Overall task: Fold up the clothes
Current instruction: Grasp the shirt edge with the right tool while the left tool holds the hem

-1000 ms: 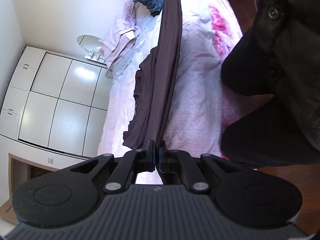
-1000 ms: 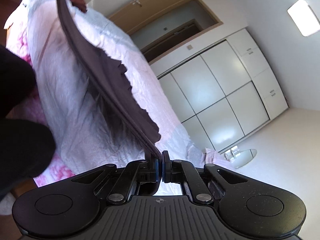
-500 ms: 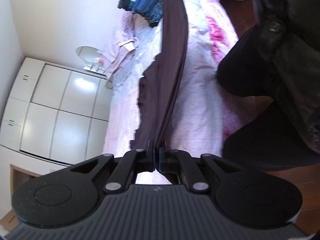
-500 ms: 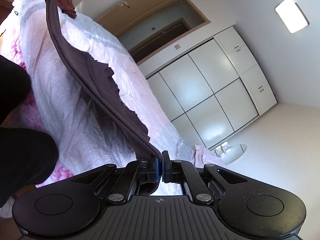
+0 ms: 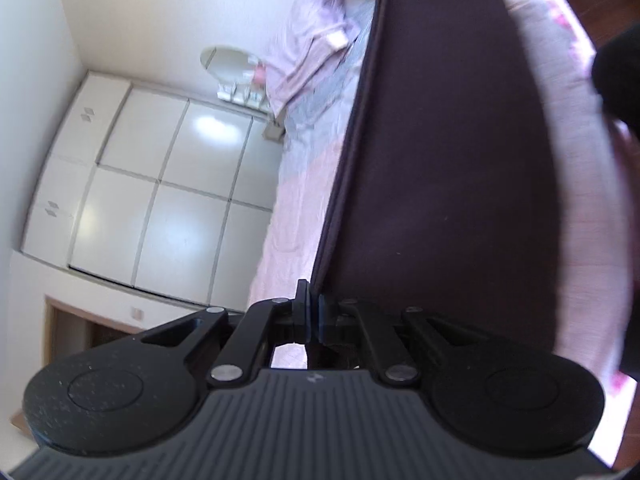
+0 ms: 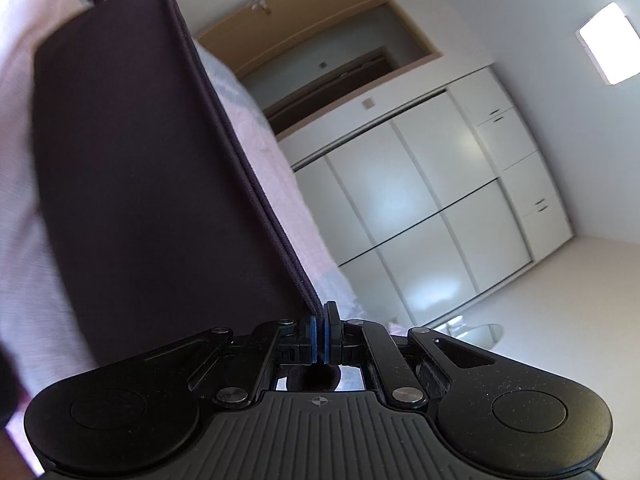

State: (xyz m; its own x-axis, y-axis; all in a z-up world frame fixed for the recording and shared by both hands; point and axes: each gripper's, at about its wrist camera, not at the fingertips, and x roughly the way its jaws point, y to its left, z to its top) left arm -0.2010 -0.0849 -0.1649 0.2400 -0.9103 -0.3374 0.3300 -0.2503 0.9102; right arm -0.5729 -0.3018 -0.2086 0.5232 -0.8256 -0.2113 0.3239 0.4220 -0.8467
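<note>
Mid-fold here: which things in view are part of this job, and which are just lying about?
In the job:
dark garment, pinched taut by left tool and right tool
bed beneath it

Lying about:
pink shirt
wardrobe
door

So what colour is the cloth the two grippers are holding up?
Dark purple-brown, plain with no pattern. The cloth shows best in the right wrist view.

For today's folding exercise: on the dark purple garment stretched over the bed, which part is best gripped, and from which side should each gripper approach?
Grip the dark purple garment along its ribbed hem edge, at the two end corners. That edge is thick, straight and taut, so it slips between closed pads. The left gripper and right gripper each come in from an outer end, along the edge, above the pink bedspread.
</note>
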